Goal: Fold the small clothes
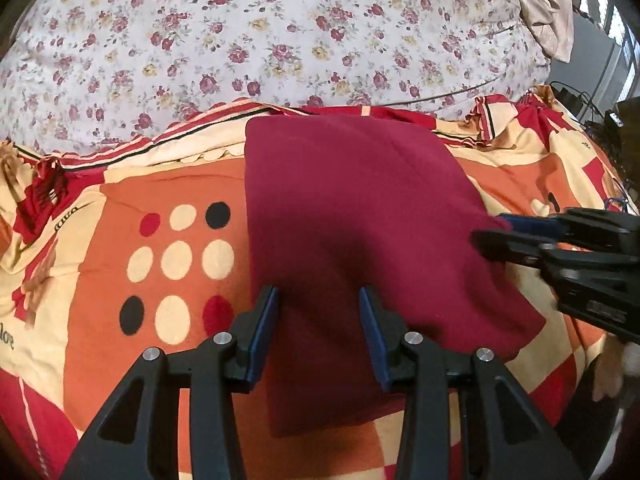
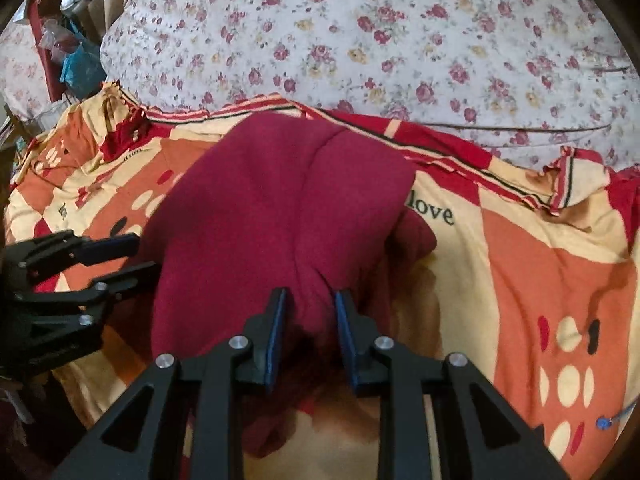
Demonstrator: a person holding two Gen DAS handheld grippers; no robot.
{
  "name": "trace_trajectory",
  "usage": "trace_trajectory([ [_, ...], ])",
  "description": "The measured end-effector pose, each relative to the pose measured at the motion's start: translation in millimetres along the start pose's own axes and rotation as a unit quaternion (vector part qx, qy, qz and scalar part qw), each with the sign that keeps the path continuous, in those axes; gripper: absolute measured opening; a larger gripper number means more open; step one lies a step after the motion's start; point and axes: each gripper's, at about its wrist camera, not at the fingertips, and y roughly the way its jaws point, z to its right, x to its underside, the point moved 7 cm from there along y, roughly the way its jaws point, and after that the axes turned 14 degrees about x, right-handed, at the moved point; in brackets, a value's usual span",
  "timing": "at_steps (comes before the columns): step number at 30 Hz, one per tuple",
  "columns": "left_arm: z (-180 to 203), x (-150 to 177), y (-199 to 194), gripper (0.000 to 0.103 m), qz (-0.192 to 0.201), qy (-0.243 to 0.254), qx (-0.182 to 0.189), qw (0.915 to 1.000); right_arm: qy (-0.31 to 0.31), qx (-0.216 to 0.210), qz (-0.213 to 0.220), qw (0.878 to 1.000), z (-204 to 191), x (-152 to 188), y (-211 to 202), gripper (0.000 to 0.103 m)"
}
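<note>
A dark red garment [image 1: 360, 216] lies folded on the patterned orange, cream and red bedsheet [image 1: 168, 184]. My left gripper [image 1: 319, 300] is open just above its near left part, holding nothing. In the right wrist view the garment [image 2: 280, 208] shows a centre crease and a bunched edge on the right. My right gripper [image 2: 311, 300] is partly open, its jaws either side of a raised fold of the cloth, not clamped. The right gripper also shows in the left wrist view [image 1: 496, 228] at the garment's right edge. The left gripper shows in the right wrist view [image 2: 128, 256] at its left edge.
A large white quilt with small red flowers [image 1: 280, 40] is heaped behind the garment. A beige cloth [image 1: 548, 12] hangs at the far right. Bags and clutter [image 2: 76, 56] stand beside the bed at the far left. Cables [image 1: 576, 96] lie off the bed's right side.
</note>
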Motion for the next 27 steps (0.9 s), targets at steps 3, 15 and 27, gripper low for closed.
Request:
trace_trajectory([
  [3, -1, 1, 0, 0.020, 0.000, -0.005, 0.002, 1.0000, -0.011, -0.003, 0.026, 1.000, -11, 0, -24, 0.030],
  [15, -3, 10, 0, 0.022, 0.004, -0.012, 0.015, 0.9998, 0.003, -0.008, -0.028, 1.000, -5, 56, 2, 0.032],
  [27, -4, 11, 3, 0.022, 0.006, -0.013, 0.013, 0.9998, 0.138, -0.073, 0.005, 0.988, 24, -17, 4, 0.060],
])
